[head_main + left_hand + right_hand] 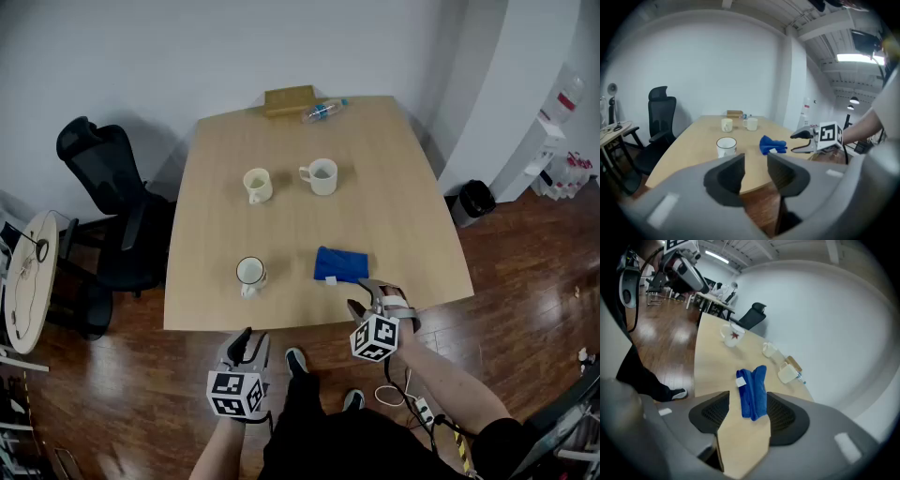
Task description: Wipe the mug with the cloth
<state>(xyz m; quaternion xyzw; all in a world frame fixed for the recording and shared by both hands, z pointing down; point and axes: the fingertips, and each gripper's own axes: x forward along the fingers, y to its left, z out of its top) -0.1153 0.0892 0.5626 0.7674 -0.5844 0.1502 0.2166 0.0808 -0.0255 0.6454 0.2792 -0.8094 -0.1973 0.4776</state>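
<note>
Cloth (pixel 340 265) right of mug (pixel 250 273)

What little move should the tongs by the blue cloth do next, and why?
Probably ease the right tongs forward and down over the blue cloth, then close. They stand open and empty at the near edge of the table, and the cloth lies flat just ahead, lined up with their gap. Wiping can't start until the cloth is held.

The left edge cuts off the round white side table (pixel 42 281); the label on the clear plastic bottle (pixel 323 111) is unreadably small.
</note>
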